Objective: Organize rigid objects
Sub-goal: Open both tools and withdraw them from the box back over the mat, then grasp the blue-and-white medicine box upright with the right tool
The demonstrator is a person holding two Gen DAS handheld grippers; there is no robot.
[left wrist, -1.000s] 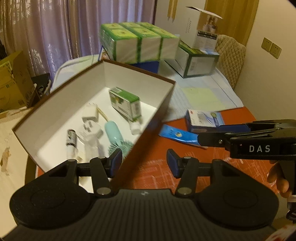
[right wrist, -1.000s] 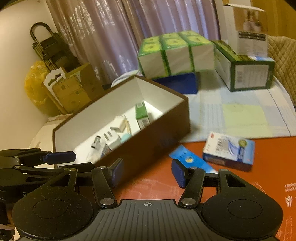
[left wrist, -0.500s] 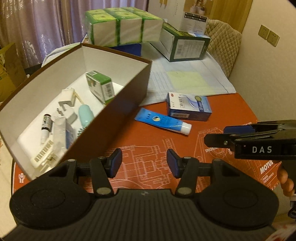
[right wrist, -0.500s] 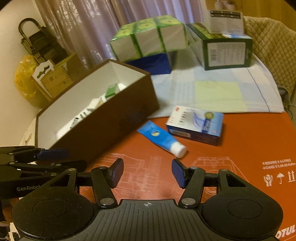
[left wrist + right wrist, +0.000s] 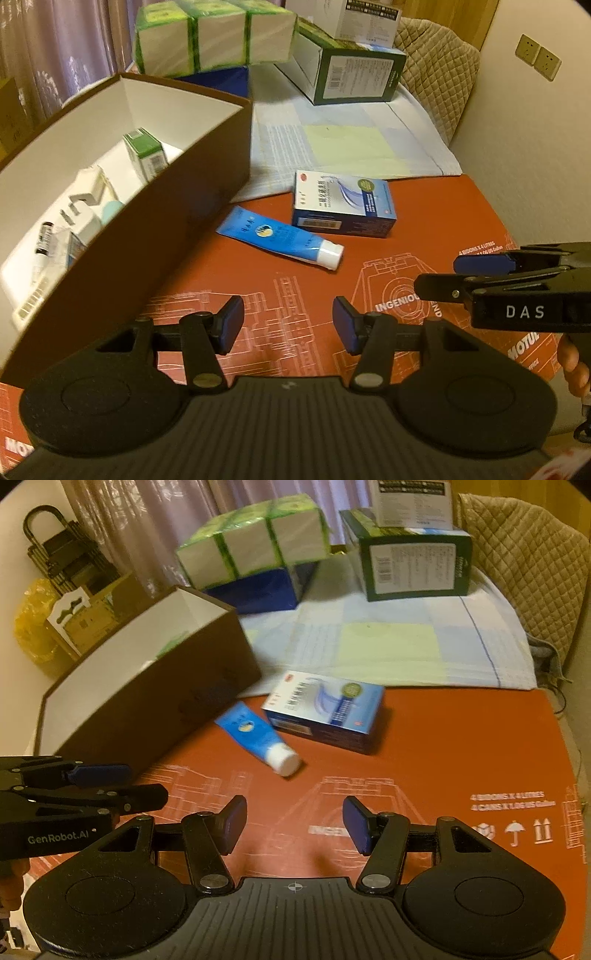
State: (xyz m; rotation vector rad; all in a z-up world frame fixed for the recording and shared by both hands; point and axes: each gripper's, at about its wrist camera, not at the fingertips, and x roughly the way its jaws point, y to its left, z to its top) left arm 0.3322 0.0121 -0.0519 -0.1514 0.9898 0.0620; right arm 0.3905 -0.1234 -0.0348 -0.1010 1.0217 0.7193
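Both grippers are up over the red printed mat (image 5: pixel 424 206) right now, angled down at it. The left gripper (image 5: pixel 288 325) has its blue pads spread with nothing between them, just mat showing through the gap. Same story for the right gripper (image 5: pixel 294 821): jaws apart, empty.

The stuff to sort: a blue tube (image 5: pixel 279 238) with a white cap lies flat on the mat, cap pointing toward the cameras. Just beside it, on the far side, sits a blue and white medicine box (image 5: pixel 341 206), lying flat; whether the two actually touch is hard to call from either view. Both are right next to the big brown cardboard box (image 5: pixel 155 240), which is white inside and open on top.

Already inside that box: a small green and white carton (image 5: pixel 146 157), a white plug-looking thing (image 5: pixel 86 195), a little vial (image 5: pixel 44 238) and a few other bits too blurry to name.

Farther back on the checked cloth (image 5: pixel 351 147) there's a pack of green tissue boxes (image 5: pixel 214 33) and a dark green carton (image 5: pixel 351 72).
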